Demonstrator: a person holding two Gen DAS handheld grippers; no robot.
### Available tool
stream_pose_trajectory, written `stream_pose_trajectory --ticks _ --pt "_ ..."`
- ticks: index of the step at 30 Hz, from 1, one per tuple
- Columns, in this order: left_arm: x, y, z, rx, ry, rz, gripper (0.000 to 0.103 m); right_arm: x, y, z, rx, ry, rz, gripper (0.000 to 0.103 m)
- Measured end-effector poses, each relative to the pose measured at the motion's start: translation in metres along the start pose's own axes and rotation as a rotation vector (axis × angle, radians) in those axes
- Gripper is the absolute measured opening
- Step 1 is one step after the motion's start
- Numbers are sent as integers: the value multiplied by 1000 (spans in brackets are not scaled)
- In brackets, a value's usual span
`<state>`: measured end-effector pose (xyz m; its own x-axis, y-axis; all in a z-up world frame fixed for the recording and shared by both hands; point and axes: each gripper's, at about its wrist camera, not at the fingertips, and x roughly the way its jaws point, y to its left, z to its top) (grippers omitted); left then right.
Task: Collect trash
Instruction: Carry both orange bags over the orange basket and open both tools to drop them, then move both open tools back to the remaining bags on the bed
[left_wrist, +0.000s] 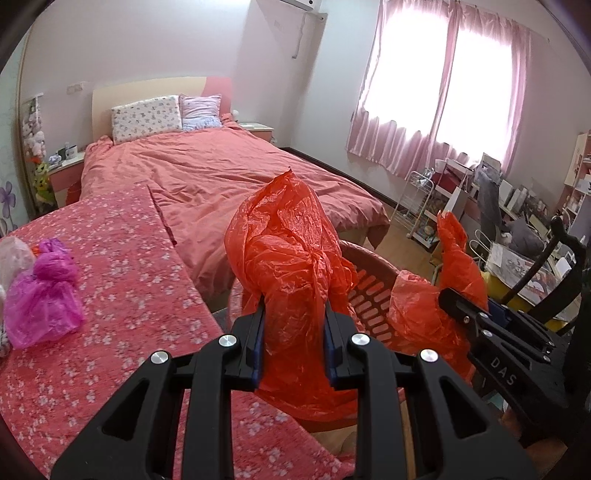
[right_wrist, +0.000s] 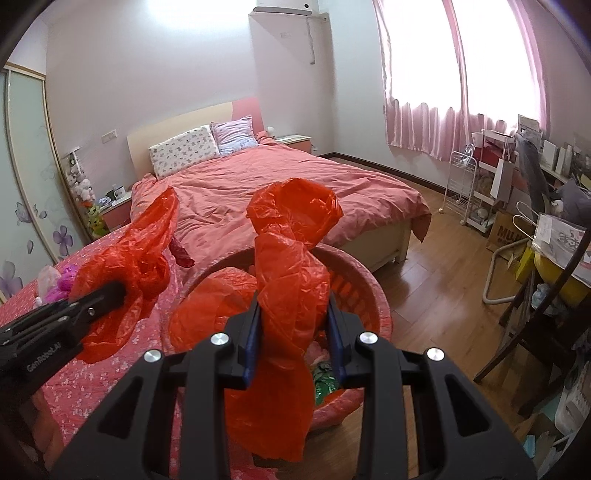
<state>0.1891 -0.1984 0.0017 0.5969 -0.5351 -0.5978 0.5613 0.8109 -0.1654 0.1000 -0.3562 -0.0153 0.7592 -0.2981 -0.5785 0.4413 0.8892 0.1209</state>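
Over slatted round basket (right_wrist: 369, 295), crinkly orange plastic bag (right_wrist: 291, 295), left tool (left_wrist: 294, 314) and right tool (right_wrist: 293, 314) each clamping a handle

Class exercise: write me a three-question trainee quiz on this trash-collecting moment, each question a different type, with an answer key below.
1. True or false: both grippers are shut on the orange bag.
2. Multiple choice: the orange bag sits in a) a pink basket b) a metal bucket c) a cardboard box.
3. Fill in: the tied bag on the floral cover is ____ in colour.

Key: 1 true: left gripper, right gripper. 2 a. 3 purple: purple bag.
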Motion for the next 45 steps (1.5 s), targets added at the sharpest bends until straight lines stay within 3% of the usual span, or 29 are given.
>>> stream_pose_trajectory --ticks 31,39,45 --pt "31 -11 5 29 4 -60 26 35 -9 11 52 -21 25 34" --pt "40 0 0 -9 41 -39 47 50 -12 14 94 -8 35 47" --pt "38 13 -4 -32 48 -5 53 51 -16 11 113 -9 28 60"
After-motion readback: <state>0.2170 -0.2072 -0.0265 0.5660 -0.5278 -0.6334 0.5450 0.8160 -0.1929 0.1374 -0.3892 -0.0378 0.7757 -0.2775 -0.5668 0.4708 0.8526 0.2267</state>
